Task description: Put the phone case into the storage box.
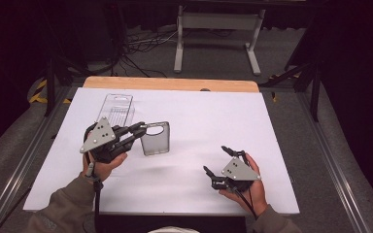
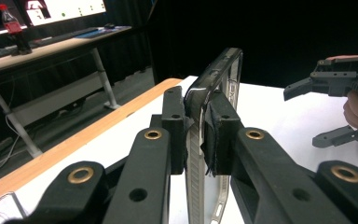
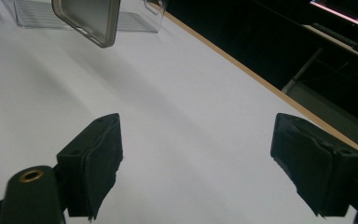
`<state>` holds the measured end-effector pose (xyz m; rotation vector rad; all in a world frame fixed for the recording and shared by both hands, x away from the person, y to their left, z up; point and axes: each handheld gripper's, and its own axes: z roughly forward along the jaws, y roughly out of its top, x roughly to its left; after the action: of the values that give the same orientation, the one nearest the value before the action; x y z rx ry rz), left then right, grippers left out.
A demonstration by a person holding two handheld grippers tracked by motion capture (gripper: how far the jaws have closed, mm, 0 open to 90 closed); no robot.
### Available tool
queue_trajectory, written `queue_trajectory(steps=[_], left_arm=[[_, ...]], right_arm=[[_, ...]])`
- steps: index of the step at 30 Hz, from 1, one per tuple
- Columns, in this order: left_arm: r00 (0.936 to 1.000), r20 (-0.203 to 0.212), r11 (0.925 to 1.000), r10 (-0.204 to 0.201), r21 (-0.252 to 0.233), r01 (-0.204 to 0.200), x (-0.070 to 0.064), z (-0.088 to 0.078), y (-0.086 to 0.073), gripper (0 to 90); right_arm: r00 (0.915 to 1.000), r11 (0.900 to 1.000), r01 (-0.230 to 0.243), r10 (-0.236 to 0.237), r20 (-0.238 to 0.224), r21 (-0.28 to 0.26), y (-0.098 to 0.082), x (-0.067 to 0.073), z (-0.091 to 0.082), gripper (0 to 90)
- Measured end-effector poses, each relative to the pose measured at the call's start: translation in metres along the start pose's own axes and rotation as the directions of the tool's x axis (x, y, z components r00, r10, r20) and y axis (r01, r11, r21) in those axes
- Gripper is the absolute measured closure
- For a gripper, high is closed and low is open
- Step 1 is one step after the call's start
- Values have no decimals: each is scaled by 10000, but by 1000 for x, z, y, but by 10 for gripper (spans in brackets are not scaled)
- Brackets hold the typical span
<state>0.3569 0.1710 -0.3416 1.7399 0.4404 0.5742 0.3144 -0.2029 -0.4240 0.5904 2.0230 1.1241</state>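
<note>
Left gripper [image 1: 135, 132] at 9 o'clock of bench [image 1: 223, 116], jaws clenched on edge of smoky phone case [image 1: 155, 138] (case tilted, lifted off white surface near bench centre). Clear tray [image 1: 116, 109] lies flat at 11 o'clock, just behind case. Right gripper [image 1: 217, 160] at 5 o'clock, well apart from case, jaws spread wide, nothing between them. Right hand [image 1: 252, 187] grips it from below.

Looks like a lab or recording studio setup

Black curtains [image 1: 354, 73] all round; white-topped table [image 1: 213, 116] on a metal frame; cables [image 1: 141, 53] trailing over grey floor; a side desk [image 2: 51, 46] with monitor [image 2: 67, 9] and cola bottle [image 2: 14, 25].
</note>
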Motion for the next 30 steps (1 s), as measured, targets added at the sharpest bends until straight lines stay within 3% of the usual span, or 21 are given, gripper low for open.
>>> queue_trajectory(steps=[30], left_arm=[[9977,-675,9988,64,-478,-96,22,-29,7,802]], right_arm=[[9992,9995,294,-291,-268,91,-2,4,5,177]])
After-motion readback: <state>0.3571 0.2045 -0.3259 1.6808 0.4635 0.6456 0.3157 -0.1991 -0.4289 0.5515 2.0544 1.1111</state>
